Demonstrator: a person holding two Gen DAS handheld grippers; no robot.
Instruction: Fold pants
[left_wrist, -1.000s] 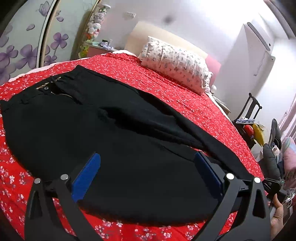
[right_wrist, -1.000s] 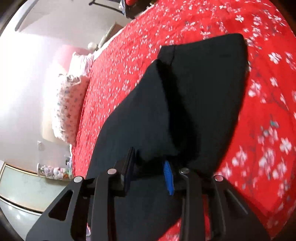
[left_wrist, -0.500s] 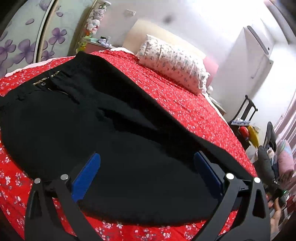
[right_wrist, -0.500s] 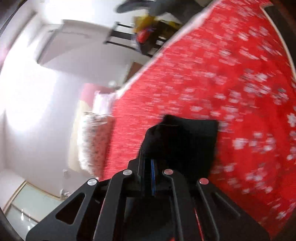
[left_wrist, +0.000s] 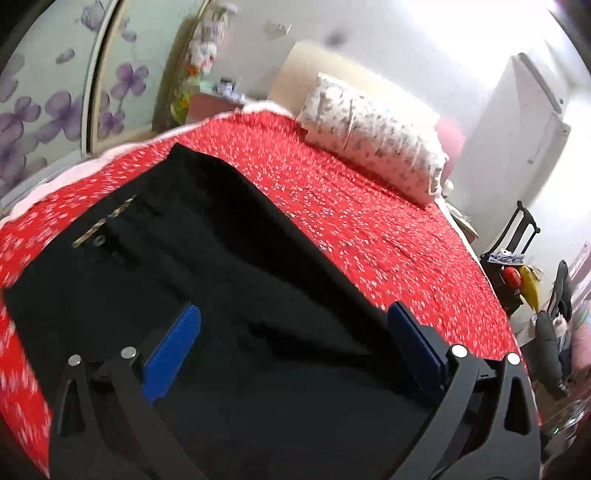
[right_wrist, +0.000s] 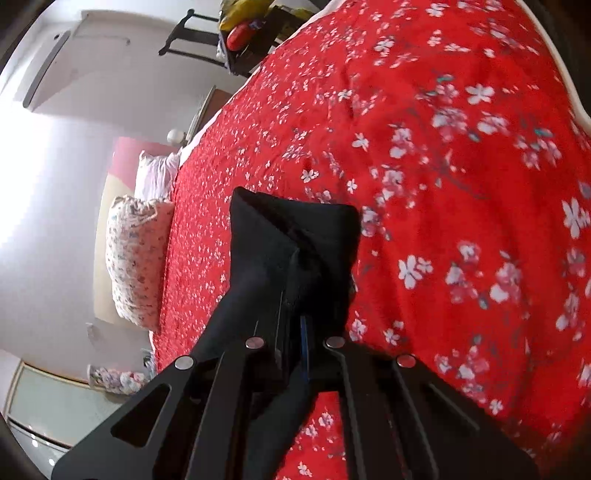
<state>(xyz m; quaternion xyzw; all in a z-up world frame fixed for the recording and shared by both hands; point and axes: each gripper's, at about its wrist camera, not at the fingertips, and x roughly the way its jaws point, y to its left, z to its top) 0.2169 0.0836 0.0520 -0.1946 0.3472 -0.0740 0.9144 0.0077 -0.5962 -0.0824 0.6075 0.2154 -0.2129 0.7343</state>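
The pants (left_wrist: 229, 295) run off the left wrist view's bottom edge.

A bed with a red flowered bedspread (left_wrist: 369, 221) fills the room's middle. At its head edge a floral pillow (left_wrist: 373, 140) lies against a cream headboard (left_wrist: 295, 70). A wardrobe door with purple flowers (left_wrist: 48, 103) stands by the bed's far corner. White walls (left_wrist: 424, 55) glare with bright light. A black chair (left_wrist: 517, 236) holding clutter stands past the bed's edge.
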